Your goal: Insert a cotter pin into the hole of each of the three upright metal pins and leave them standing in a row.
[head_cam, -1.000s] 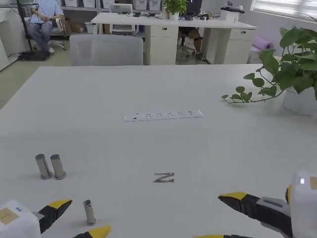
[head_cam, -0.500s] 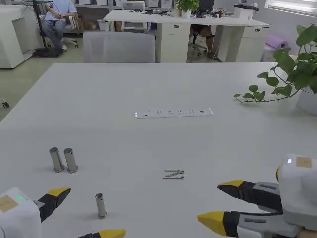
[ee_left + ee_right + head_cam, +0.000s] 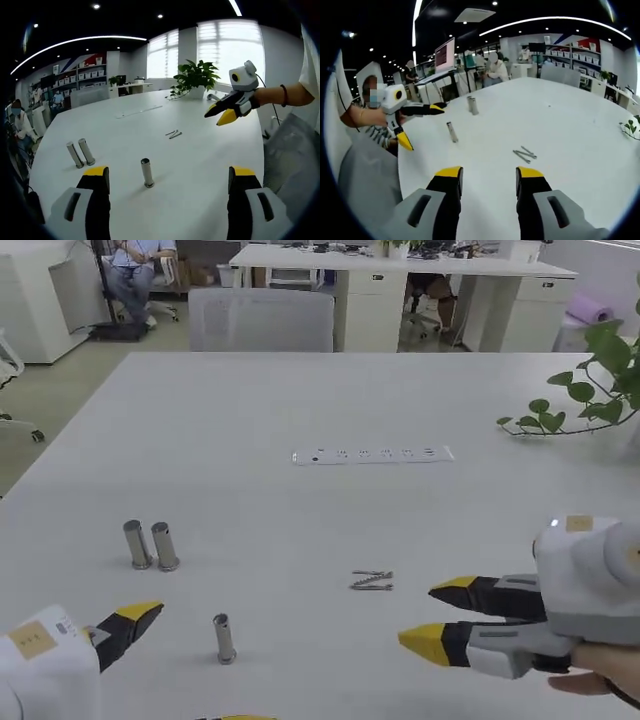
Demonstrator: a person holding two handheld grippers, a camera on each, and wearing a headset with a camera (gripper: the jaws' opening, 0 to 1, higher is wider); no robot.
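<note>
Two metal pins stand upright side by side at the left of the white table; a third pin stands alone nearer me. My left gripper is open, its yellow-tipped jaws on either side of this lone pin and short of it. A small pile of cotter pins lies mid-table. My right gripper is open and empty, just right of the cotter pins, pointing at them. The left gripper view has the right gripper beyond the cotter pins.
A white power strip lies across the middle of the table. A potted plant trails leaves at the far right edge. A grey chair stands behind the table, with desks and a seated person further back.
The head camera has tilted, shifting the whole scene. My right gripper has moved left, closer to the cotter pins. The left gripper stays by the lone pin.
</note>
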